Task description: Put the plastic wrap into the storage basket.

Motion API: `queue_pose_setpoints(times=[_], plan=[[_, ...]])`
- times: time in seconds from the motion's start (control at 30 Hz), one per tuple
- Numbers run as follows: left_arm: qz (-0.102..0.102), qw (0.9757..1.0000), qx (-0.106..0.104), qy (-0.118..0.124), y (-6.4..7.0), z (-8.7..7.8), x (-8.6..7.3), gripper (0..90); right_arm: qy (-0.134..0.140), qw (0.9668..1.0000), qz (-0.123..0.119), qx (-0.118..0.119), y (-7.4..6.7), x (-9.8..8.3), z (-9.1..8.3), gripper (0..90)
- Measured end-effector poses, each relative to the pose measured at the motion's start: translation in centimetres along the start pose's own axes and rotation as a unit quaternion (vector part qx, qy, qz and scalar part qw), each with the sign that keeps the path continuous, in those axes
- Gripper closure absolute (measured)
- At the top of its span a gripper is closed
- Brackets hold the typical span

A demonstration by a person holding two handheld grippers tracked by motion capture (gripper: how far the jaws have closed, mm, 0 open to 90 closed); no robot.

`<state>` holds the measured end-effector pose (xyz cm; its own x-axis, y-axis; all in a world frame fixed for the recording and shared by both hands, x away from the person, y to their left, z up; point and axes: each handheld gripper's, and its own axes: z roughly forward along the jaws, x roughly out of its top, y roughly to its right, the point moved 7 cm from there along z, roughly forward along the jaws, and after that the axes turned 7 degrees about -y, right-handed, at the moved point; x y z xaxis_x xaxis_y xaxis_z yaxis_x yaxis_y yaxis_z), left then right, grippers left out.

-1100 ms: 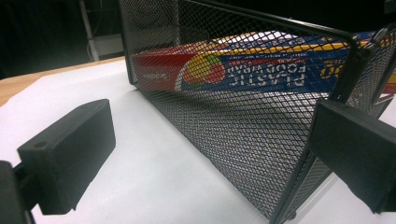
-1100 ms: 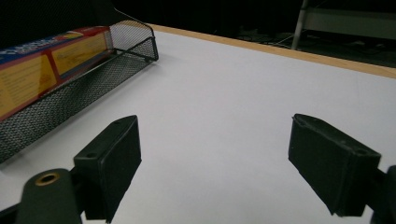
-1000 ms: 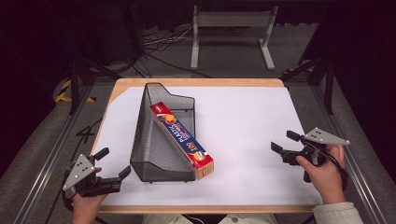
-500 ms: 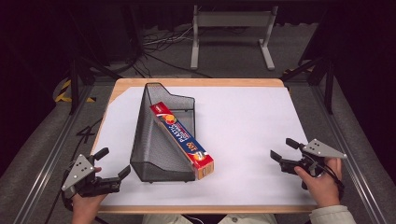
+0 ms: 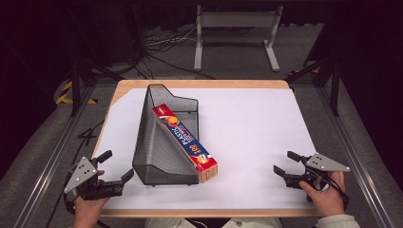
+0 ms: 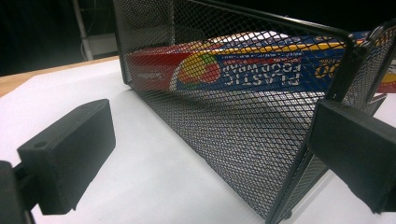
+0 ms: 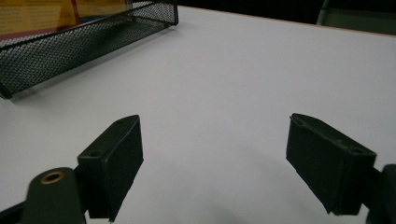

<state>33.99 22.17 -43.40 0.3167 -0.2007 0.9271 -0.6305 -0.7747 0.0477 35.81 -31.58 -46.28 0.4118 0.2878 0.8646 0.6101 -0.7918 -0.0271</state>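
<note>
- High view: a black wire-mesh file holder (image 5: 164, 142) lies on its side on the white sheet covering the wooden table (image 5: 247, 142), left of centre.
- A long box of plastic food wrap (image 5: 185, 142) lies inside it at a slant, its red end deep in the holder and its blue-and-orange end sticking out over the holder's near rim toward the person.
- The left gripper (image 5: 113, 167), held by the left hand (image 5: 88, 206), sits at the table's near-left corner, just beside the holder's near corner. Its jaws are spread apart with nothing between them.
- The right gripper (image 5: 285, 162), in the right hand (image 5: 325, 197), rests near the near-right edge, well apart from the holder. Its jaws are also spread and empty.
- Left gripper view: the two black jaws stand wide apart, one low at the left, one at the right edge. The mesh wall of the file holder (image 6: 243, 121) is close ahead, its corner post near the right-hand jaw; whether they touch I cannot tell. Through the mesh the food wrap box (image 6: 233, 70) shows, its lettering upside down.
- Right gripper view: the jaws stand apart over bare white sheet (image 7: 224, 93), gripping nothing. The holder's (image 7: 70, 42) low mesh side lies at upper left, well apart, with a strip of the box (image 7: 46, 14) above it.
</note>
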Motion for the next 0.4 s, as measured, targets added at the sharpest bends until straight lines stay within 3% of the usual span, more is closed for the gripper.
queue_pose_setpoints(times=[0.4], plan=[[-0.001, 1.0000, -0.001, -0.001, -0.01, 0.02, -0.05, 1.8, -0.007, 1.0000, 0.002, -0.003, 0.35, -0.18, 0.39, 19.0]])
